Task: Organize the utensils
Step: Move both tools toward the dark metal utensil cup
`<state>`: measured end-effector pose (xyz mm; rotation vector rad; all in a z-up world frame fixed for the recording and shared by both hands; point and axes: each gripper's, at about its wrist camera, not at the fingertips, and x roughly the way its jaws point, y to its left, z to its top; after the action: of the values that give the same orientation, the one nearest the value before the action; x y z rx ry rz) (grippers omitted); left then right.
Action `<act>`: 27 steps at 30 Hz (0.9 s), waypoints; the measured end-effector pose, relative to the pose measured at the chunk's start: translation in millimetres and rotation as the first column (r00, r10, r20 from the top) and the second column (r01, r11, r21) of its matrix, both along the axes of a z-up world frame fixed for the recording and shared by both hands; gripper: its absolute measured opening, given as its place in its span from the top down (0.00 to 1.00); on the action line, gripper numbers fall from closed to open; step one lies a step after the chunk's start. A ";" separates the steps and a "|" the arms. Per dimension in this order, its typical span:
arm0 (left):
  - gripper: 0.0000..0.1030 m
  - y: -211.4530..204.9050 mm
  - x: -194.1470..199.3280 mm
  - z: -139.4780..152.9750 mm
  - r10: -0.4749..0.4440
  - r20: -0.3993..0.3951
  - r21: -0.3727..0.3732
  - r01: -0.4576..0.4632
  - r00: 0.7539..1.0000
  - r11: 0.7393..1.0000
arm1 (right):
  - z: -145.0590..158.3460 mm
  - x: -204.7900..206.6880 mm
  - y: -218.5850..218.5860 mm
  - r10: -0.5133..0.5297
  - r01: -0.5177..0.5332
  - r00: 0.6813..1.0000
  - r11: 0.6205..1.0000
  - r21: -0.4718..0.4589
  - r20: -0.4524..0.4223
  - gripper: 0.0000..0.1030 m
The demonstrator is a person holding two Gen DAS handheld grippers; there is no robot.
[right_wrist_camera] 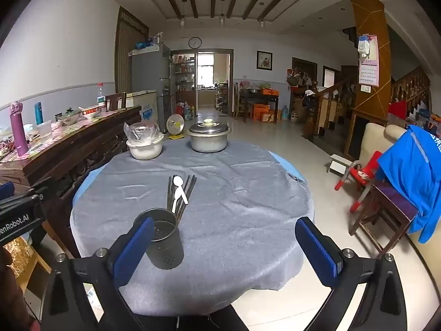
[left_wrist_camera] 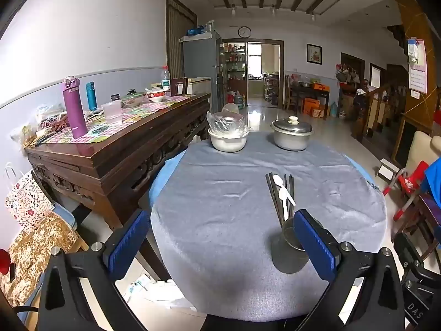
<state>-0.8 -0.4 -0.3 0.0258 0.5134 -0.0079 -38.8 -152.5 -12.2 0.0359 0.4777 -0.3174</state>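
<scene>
A round table draped in a grey tablecloth point(right_wrist_camera: 234, 182) fills both wrist views. Near its front edge stands a dark perforated metal utensil holder point(right_wrist_camera: 162, 241), upright and apparently empty. Just behind it lie a bundle of dark chopsticks point(right_wrist_camera: 185, 190) and two white plastic spoons point(right_wrist_camera: 179, 190) on top of them, flat on the cloth, their near ends close to the holder's rim.

The left gripper point(left_wrist_camera: 220, 245) hovers over the table's near edge with its blue pads spread wide, holding nothing. The right gripper point(right_wrist_camera: 224, 251) is likewise spread wide and empty; its left pad overlaps the holder in view, though contact cannot be confirmed.

The task looks barely begun: no utensil appears to be in the holder yet. The next move likely calls for one gripper to steady the holder while the other reaches forward, closes on a spoon or chopsticks, and stands them in the holder. The thin chopsticks lying flat may be hard to pinch, and the spoons must probably come off first.

Farther back sit a white bowl covered by a plastic bag point(right_wrist_camera: 144, 143) and a lidded aluminium pot point(right_wrist_camera: 209, 136), well apart from the utensils. A cluttered wooden sideboard point(left_wrist_camera: 110, 149) stands left of the table.
</scene>
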 end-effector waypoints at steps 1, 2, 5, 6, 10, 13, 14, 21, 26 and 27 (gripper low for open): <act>0.00 0.4 -0.1 -0.2 0.000 -0.002 0.001 0.000 1.000 1.000 | -0.6 -0.3 0.3 0.000 0.000 1.000 1.000 0.002 0.002 0.00; 0.00 0.3 -0.1 -0.6 0.002 -0.003 0.002 -0.002 1.000 1.000 | -0.6 -0.7 0.5 0.000 0.000 1.000 1.000 -0.001 0.003 0.00; 0.00 2.4 1.7 -0.6 0.002 -0.007 -0.003 -0.002 1.000 1.000 | -1.6 0.1 1.8 0.001 -0.001 1.000 1.000 -0.015 -0.005 0.00; 0.00 2.6 1.7 -0.7 0.002 -0.007 -0.004 -0.002 1.000 1.000 | -2.0 0.0 1.8 0.007 -0.007 1.000 1.000 -0.015 -0.007 0.00; 0.00 2.8 1.4 -1.1 0.001 0.003 -0.005 -0.001 1.000 1.000 | -3.4 1.1 5.4 0.009 -0.009 1.000 1.000 -0.029 -0.010 0.00; 0.00 3.8 1.7 -1.3 0.002 0.002 -0.007 -0.002 1.000 1.000 | -3.4 0.0 5.6 0.007 -0.007 1.000 1.000 -0.030 -0.006 0.00; 0.00 3.2 1.9 -0.6 0.002 -0.007 -0.009 -0.002 1.000 1.000 | -3.3 -0.4 5.6 0.007 -0.007 1.000 0.999 -0.032 -0.005 0.00; 0.00 2.8 2.9 -2.3 0.002 -0.014 -0.016 -0.002 1.000 1.000 | -3.8 -2.0 9.0 0.013 -0.013 1.000 0.999 -0.033 0.002 0.00; 0.00 4.4 2.1 -5.5 0.002 -0.002 -0.008 -0.002 1.000 1.000 | -4.0 -2.6 10.1 0.014 -0.014 1.000 0.999 -0.033 0.006 0.00; 0.00 4.6 2.0 -6.1 0.001 0.000 -0.006 -0.001 1.000 1.000 | -4.0 -2.7 10.2 0.015 -0.015 1.000 0.999 -0.032 0.007 0.00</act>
<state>1.2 4.2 -6.4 0.0200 0.5136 -0.0079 -41.5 -142.3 -16.1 0.0022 0.4659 -0.3105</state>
